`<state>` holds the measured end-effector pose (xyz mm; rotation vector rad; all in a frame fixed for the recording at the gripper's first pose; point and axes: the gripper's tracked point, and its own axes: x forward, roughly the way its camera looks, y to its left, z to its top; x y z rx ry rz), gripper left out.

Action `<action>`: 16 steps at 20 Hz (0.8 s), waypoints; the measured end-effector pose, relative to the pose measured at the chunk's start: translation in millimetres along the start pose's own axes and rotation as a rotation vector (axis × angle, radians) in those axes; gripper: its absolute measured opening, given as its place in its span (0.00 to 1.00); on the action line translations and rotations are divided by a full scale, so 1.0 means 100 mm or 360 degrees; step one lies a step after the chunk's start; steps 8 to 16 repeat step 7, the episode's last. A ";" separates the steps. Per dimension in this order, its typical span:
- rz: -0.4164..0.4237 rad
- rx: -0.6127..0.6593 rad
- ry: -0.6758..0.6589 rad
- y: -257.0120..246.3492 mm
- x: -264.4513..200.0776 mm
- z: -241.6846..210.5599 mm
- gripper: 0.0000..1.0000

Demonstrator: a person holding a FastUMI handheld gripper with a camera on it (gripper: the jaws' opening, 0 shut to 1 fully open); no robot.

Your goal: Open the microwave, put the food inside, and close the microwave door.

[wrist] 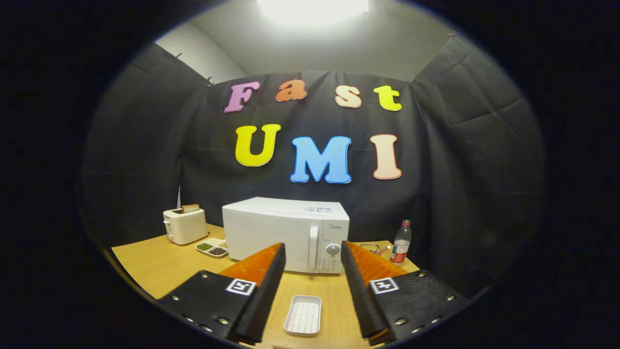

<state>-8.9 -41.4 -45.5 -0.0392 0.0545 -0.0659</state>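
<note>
Gripper (312, 254) is held spread wide above the wooden table (155, 264), nothing pinched. At 10 o'clock from the fingers a toaster (184, 225) is seen, a divided dish (212, 247) just beside it. Microwave (286, 233), door closed, is set at 12 o'clock beyond the fingers. White tray (303, 315) is lying between the fingers. Bottle (401, 242) is stood at 2 o'clock.
</note>
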 end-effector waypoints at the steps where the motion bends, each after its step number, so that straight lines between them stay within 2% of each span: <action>1: -0.0023 -0.0002 -0.0004 -0.01 0.00 0.02 0.84; 2: -0.0043 0.0002 0.0006 -0.03 0.01 -0.01 0.96; 3: -0.0050 0.0014 0.0017 -0.03 0.02 -0.02 0.98; 7: -0.0016 0.0082 0.0023 0.02 0.02 -0.02 0.98; 16: -0.0016 0.0082 0.0023 0.02 0.02 -0.02 0.98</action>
